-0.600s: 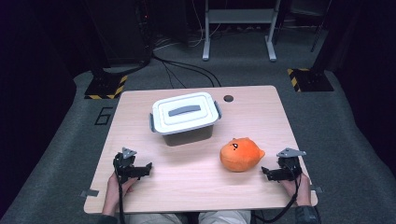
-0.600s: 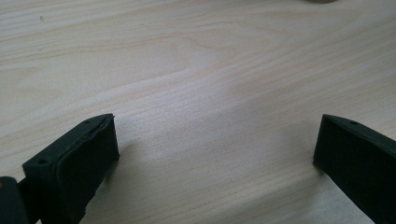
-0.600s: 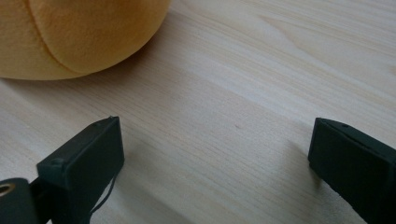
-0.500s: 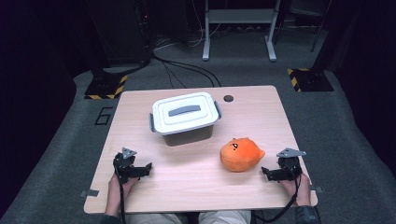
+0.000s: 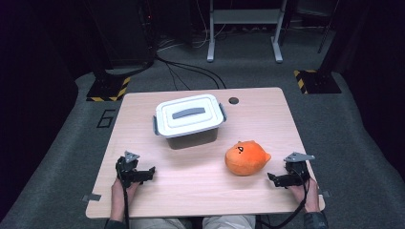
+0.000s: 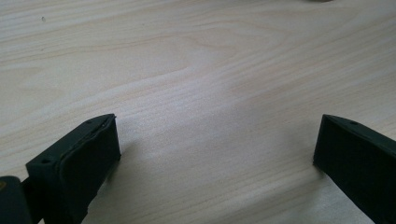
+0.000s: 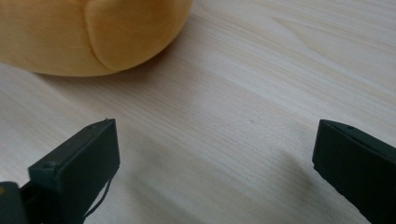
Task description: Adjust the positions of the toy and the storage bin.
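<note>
A white lidded storage box [image 5: 189,119] with a grey handle and side latches stands in the middle of the wooden table [image 5: 267,119], lid on. An orange plush toy [image 5: 245,157] with a small dark face lies to its right and nearer me; its rounded side [image 7: 93,32] looms at the top left of the right gripper view. My left gripper [image 5: 145,173] rests low at the table's front left, jaws wide apart over bare wood [image 6: 215,140]. My right gripper [image 5: 273,178] sits at the front right, just right of the plush, open and holding nothing [image 7: 215,158].
A round cable hole [image 5: 233,100] pierces the table behind the box. Cables [image 5: 191,71] trail over the grey floor beyond the far edge. Yellow-and-black striped stand feet [image 5: 107,88] flank the table's far corners, and a metal frame [image 5: 243,33] stands at the back.
</note>
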Motion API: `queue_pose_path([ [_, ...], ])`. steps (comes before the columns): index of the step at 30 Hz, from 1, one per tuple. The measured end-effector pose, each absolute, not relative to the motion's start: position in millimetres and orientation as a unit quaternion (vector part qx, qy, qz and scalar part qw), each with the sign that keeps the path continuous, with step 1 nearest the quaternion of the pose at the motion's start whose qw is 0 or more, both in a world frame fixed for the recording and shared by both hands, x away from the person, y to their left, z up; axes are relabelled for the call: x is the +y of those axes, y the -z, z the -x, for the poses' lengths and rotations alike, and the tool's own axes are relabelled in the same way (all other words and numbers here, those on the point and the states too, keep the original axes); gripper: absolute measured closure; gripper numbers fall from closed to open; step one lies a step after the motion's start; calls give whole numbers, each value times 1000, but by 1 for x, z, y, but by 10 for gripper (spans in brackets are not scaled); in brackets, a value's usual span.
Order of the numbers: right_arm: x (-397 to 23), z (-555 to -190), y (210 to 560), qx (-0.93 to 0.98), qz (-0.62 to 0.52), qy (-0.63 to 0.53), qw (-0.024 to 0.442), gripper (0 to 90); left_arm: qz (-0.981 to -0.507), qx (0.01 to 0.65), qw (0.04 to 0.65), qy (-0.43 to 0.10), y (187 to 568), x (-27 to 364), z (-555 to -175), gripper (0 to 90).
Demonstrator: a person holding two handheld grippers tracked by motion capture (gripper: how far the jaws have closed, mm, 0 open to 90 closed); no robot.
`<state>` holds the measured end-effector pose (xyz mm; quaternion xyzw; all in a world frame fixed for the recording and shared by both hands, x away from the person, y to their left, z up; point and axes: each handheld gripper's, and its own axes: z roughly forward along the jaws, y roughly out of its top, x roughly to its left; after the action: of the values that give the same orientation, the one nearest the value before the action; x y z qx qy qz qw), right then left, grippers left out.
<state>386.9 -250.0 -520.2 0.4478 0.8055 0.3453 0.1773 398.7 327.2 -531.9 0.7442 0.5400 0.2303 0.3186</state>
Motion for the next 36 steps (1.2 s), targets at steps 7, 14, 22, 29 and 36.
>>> queue_pose_path([
  [7,-241,-380,501,820,-420,-341,188,0,-744,540,319,-231,532,327,-399,2],
  [14,-230,-376,483,827,-401,-340,199,0,-742,541,320,-233,532,327,-398,2],
  [22,-212,-375,463,841,-366,-342,206,0,-743,541,319,-230,532,327,-398,2],
  [29,-197,-378,450,852,-338,-342,209,0,-742,541,320,-232,532,327,-398,2],
  [36,-179,-383,439,859,-320,-343,206,0,-743,541,319,-230,532,327,-398,2],
])
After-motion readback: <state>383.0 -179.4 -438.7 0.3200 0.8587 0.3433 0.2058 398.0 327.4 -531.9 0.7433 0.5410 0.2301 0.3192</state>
